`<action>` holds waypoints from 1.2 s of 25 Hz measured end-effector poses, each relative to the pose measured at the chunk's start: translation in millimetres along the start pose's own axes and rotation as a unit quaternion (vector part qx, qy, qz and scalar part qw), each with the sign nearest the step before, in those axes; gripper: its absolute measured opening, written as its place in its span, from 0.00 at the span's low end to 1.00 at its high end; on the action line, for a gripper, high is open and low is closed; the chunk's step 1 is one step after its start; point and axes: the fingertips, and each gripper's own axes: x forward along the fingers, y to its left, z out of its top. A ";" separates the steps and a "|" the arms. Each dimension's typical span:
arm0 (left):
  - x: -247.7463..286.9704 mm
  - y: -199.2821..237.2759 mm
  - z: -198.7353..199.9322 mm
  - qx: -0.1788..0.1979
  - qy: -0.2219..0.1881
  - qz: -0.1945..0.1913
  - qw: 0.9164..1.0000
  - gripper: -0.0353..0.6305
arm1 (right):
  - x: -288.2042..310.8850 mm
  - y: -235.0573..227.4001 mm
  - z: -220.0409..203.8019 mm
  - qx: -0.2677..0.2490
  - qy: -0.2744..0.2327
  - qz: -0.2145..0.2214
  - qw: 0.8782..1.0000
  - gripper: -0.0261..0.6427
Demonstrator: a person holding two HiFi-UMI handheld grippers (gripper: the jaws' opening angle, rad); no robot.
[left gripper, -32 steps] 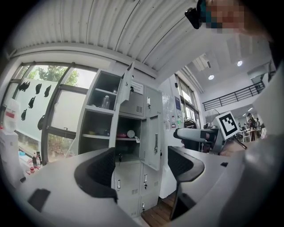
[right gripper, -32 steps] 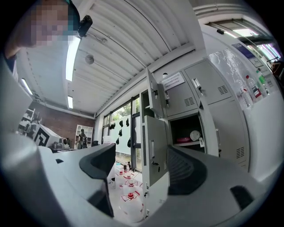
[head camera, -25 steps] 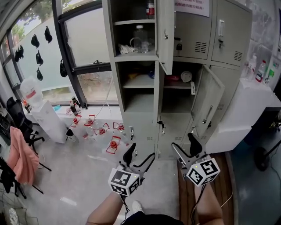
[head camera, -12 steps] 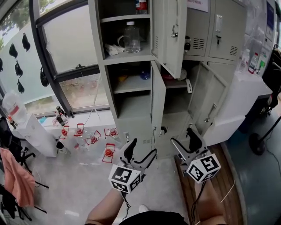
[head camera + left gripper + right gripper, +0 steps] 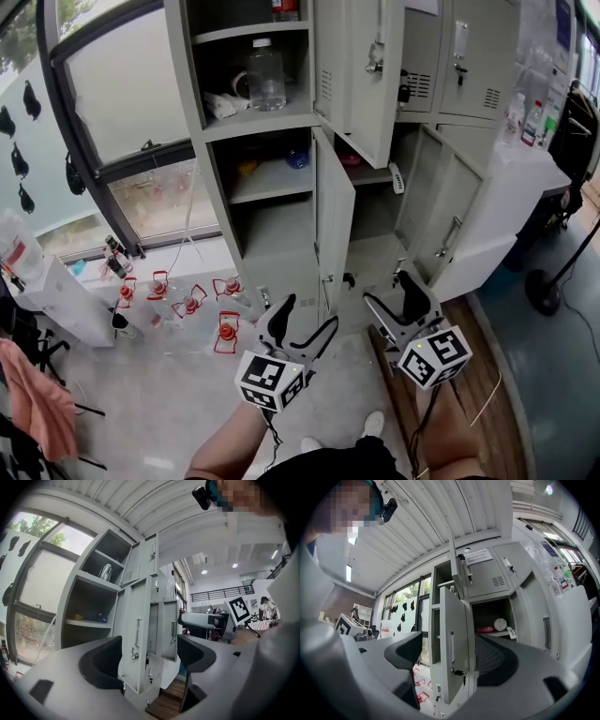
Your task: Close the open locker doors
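At least three locker doors stand open. The middle locker door (image 5: 334, 211) juts from the centre post of the locker bank (image 5: 281, 258) straight toward the person. Its long axis is vertical and it shows nearly edge-on from above. Its free edge lies ahead of and above the left gripper (image 5: 300, 328), which looks the nearer one. The right gripper (image 5: 397, 305) faces the door's handled side — a leftward push there would likely swing it shut. Both grippers' jaws are spread with nothing between them, touching no door. The lower right locker door (image 5: 448, 225) hangs open near the bank's right edge — the upper locker door (image 5: 361, 75) is high above.
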 end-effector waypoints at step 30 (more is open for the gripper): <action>105.9 24.1 10.3 0.029 -0.017 0.143 0.989 0.48 | 76.0 -89.6 1.0 0.014 -0.005 0.132 0.991 0.56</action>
